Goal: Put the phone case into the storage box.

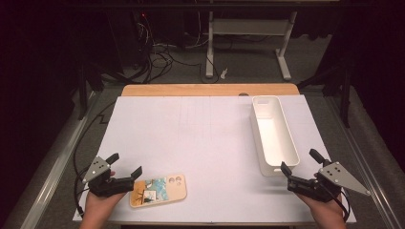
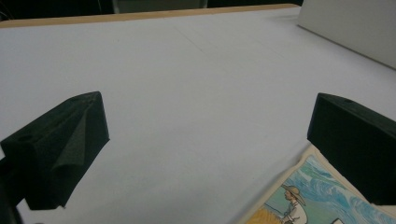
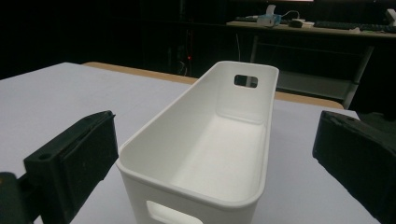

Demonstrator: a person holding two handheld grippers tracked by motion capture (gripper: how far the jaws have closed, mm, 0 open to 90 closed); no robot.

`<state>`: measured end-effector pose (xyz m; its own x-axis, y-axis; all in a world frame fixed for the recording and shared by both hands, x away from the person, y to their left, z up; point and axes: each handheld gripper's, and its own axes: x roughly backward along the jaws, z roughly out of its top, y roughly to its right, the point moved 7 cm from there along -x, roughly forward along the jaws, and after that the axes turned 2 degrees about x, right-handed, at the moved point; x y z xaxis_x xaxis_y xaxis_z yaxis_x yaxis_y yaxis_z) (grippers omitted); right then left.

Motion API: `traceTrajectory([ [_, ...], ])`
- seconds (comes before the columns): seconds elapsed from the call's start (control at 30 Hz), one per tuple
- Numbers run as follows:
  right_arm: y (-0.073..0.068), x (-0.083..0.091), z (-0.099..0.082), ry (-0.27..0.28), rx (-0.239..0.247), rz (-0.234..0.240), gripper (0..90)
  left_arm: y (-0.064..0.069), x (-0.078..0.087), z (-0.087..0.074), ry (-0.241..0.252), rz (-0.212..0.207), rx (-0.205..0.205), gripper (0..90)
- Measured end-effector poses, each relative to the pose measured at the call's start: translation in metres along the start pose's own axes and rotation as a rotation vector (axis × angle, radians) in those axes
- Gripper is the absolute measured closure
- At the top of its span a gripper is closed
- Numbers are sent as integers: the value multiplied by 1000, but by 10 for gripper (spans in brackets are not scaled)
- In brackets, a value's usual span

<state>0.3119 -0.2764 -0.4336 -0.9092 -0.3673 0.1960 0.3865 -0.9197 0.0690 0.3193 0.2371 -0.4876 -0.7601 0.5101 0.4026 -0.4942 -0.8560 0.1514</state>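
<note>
A phone point(image 1: 158, 190) in a tan case with a colourful picture on its back lies flat near the table's front edge. My left gripper point(image 1: 127, 163) hovers just to its left, jaws spread wide with nothing between them; in the left gripper view a corner of the phone point(image 2: 322, 198) peeks out under the right jaw. A long white bin point(image 1: 272, 133) stands on the right half of the table, nothing in it. My right gripper point(image 1: 300, 161) sits open at the bin's near end, and the right gripper view looks straight into the bin point(image 3: 210, 154).
White paper point(image 1: 200, 143) covers the wooden table point(image 1: 210, 89). Beyond the far edge are cables point(image 1: 157, 57) on the floor and the legs of a white desk point(image 1: 248, 43). A metal rail point(image 1: 52, 167) runs along the left side.
</note>
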Motion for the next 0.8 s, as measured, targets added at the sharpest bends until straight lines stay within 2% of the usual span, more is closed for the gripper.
traceTrajectory([
  [0.2, 0, -1, 0, -2, 3, 2, 6, -4, 0, 4, -6, 18, -8, 2],
  [0.33, 0, -1, -1, -3, 2, 4, 6, -7, 0, 4, -28, 35, 11, 2],
  [0.47, 1, -1, -1, -3, 0, 4, 6, -9, -1, 5, -91, 47, 6, 7],
  [0.63, 1, -1, -1, -1, 1, 6, 6, -12, 1, 6, -205, 41, -7, 7],
  [0.67, 1, -1, 0, -1, 2, 7, 6, -12, 1, 6, -205, 41, -7, 7],
  [0.7, 0, -1, 0, -1, 1, 6, 6, -14, 3, 6, -248, 48, -11, 7],
  [0.8, -1, -1, 0, 0, 2, 9, 6, -15, 4, 6, -290, 49, -14, 7],
])
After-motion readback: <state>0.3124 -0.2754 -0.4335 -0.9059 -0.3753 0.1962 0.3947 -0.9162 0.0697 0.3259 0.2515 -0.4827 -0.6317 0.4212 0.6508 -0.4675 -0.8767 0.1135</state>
